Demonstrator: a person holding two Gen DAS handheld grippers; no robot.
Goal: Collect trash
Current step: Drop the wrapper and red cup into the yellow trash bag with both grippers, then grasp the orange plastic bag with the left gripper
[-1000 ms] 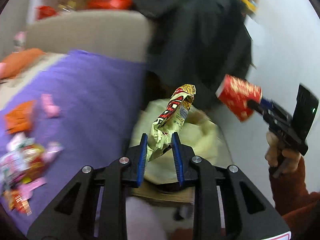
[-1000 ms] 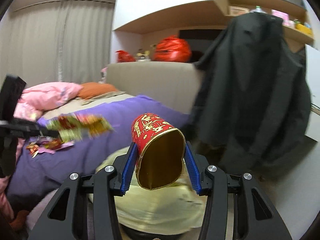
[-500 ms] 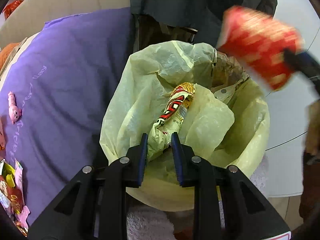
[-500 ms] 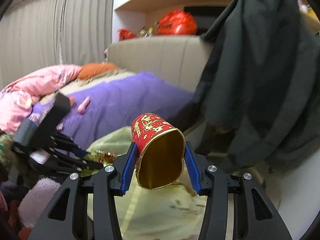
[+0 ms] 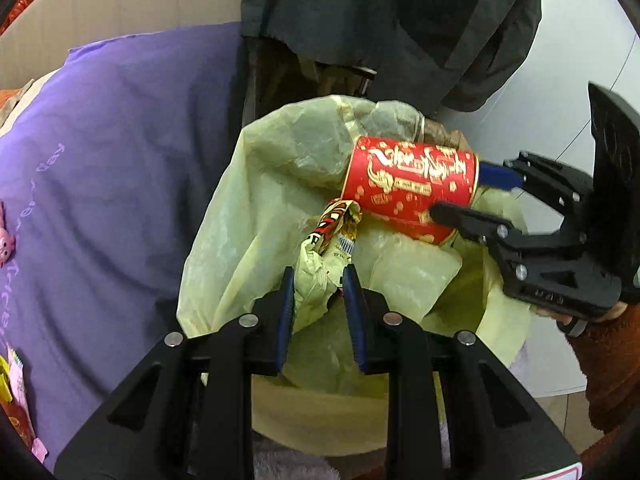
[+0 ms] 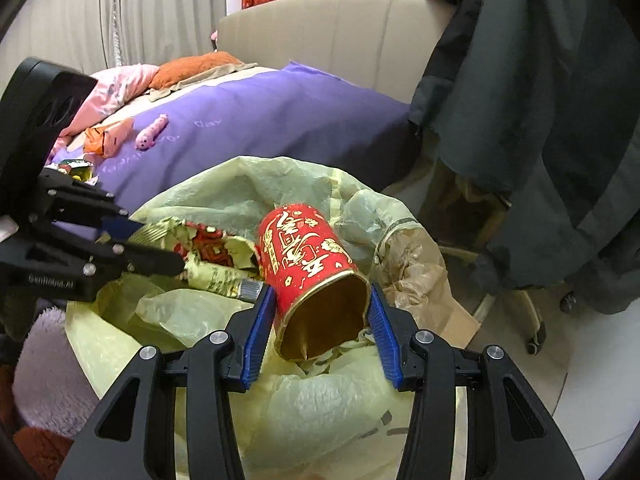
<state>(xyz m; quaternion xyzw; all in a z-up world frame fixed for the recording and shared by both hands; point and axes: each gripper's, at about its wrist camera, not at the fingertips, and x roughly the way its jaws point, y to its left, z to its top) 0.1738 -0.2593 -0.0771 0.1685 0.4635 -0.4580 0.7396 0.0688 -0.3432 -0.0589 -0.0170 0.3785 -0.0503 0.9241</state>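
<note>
My left gripper is shut on a crumpled yellow and red snack wrapper and holds it over the open mouth of a bin lined with a pale yellow bag. My right gripper is shut on a red and gold paper cup, tilted with its open end toward the camera, also over the bag. In the left wrist view the cup and right gripper come in from the right. In the right wrist view the left gripper and wrapper come in from the left.
A bed with a purple cover lies left of the bin, with several wrappers and a pink toy on it. A dark jacket hangs on a chair behind the bin. A fluffy lilac cloth lies beside the bin.
Both grippers have come down and inward over the bin. The cup has moved from above the rim to beside the wrapper, over the bag's opening. Both keep their hold.
</note>
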